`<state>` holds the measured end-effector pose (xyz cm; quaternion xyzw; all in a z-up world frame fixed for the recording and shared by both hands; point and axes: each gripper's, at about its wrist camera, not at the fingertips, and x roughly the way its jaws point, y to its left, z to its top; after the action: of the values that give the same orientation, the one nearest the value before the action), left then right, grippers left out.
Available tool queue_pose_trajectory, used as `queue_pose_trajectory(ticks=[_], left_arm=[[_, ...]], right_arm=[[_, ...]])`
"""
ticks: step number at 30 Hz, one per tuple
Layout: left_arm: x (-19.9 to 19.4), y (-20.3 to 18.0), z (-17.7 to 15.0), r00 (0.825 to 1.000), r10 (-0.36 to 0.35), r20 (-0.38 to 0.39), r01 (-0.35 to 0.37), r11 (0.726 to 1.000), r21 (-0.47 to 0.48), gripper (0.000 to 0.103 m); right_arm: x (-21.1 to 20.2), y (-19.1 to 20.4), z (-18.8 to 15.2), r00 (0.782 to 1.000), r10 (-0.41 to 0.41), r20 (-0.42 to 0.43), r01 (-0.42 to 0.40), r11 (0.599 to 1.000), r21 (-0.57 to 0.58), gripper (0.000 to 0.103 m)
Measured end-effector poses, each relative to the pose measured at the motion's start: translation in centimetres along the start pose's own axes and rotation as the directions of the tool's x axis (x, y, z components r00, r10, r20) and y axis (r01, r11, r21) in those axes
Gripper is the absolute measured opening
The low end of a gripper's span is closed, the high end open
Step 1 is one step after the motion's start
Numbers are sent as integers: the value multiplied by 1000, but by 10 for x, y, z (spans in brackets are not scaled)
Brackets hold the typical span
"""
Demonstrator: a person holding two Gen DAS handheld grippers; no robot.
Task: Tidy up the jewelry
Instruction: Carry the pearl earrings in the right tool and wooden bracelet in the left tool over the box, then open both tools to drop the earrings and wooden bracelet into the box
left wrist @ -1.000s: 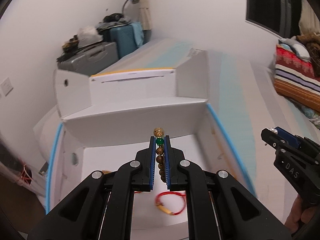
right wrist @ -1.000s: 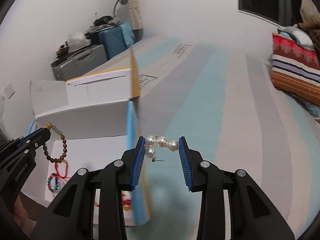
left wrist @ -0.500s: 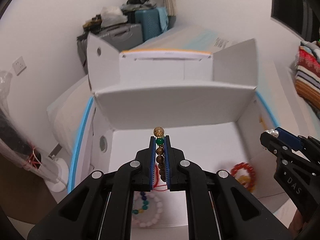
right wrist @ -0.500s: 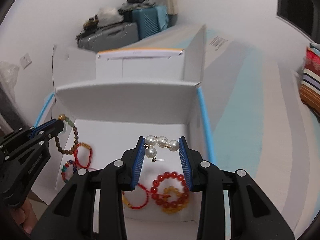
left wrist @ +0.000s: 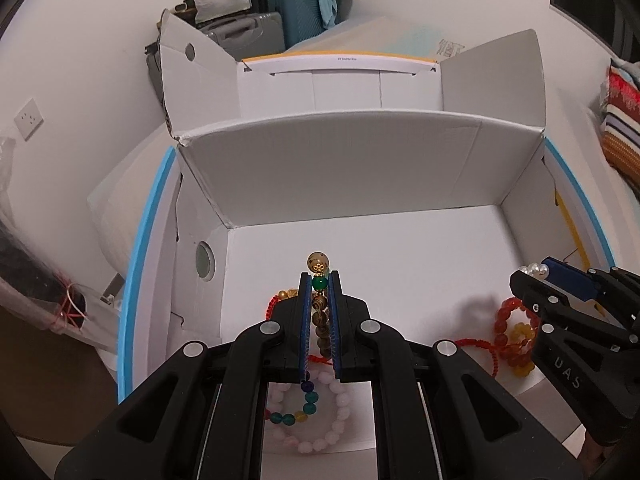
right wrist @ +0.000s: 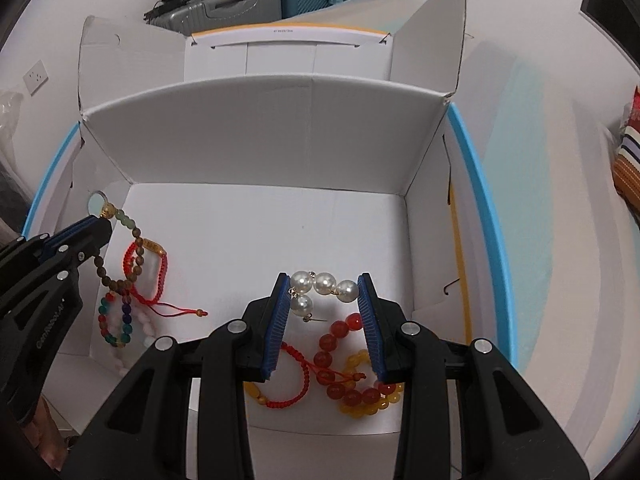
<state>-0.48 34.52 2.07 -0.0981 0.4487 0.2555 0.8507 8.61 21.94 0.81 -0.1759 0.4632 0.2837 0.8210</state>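
Note:
An open white cardboard box point(left wrist: 360, 168) lies below both grippers. My left gripper point(left wrist: 319, 276) hangs over the box's left side. A brown wooden bead bracelet point(left wrist: 318, 263) with a gold and a green bead is between its pads, and its jaws are opening slightly. In the right wrist view the bracelet point(right wrist: 138, 248) dangles from the left gripper point(right wrist: 102, 226). My right gripper point(right wrist: 323, 280) is shut on a pearl earring point(right wrist: 324, 286) over the box's right side. On the box floor lie red and yellow bead bracelets point(right wrist: 352, 384), red cord bracelets point(right wrist: 146, 276) and a multicoloured bead bracelet point(right wrist: 120, 320).
The box's flaps stand up at the back and sides point(right wrist: 432, 40). A blue-edged surface point(left wrist: 144, 240) runs along the box. Suitcases point(left wrist: 288, 8) stand against the far wall, and a striped cushion point(left wrist: 624, 136) lies at the right.
Both grippers have come forward and down over the box and tilted further downward. The box floor with its jewellery has come into view. Both still carry their pieces.

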Motion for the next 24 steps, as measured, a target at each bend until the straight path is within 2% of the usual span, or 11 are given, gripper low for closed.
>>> queue_pose_trajectory(ticks=[5, 7, 11, 13, 17, 19, 22, 24], left_arm=[[3, 2, -1, 1000, 9, -9, -9, 1000, -5, 12], [-1, 3, -1, 1000, 13, -2, -13, 1000, -8, 28], [-23, 7, -1, 998, 15, 57, -14, 1000, -24, 49], [-33, 9, 0, 996, 17, 84, -14, 999, -32, 62], [-54, 11, -2, 991, 31, 131, -25, 999, -43, 72], [-65, 12, -4, 987, 32, 159, -26, 999, -43, 81], [-81, 11, -9, 980, 25, 197, -16, 999, -47, 90], [-92, 13, -18, 976, 19, 215, -9, 999, -46, 92]], right_arm=[[-1, 1, 3, 1000, -2, 15, 2, 1000, 1, 42], [-2, 1, 3, 1000, -2, 22, 2, 1000, 7, 54], [-18, -3, 4, 998, 2, 64, -4, 1000, 26, 68], [-32, -7, 3, 994, -3, 106, -2, 999, 45, 79], [-62, -16, -4, 984, -18, 176, 5, 997, 78, 88], [-74, -20, -10, 979, -26, 205, 8, 996, 88, 92], [-89, -21, -18, 969, -40, 242, 17, 995, 96, 94], [-96, -21, -21, 965, -46, 259, 21, 995, 100, 94]])
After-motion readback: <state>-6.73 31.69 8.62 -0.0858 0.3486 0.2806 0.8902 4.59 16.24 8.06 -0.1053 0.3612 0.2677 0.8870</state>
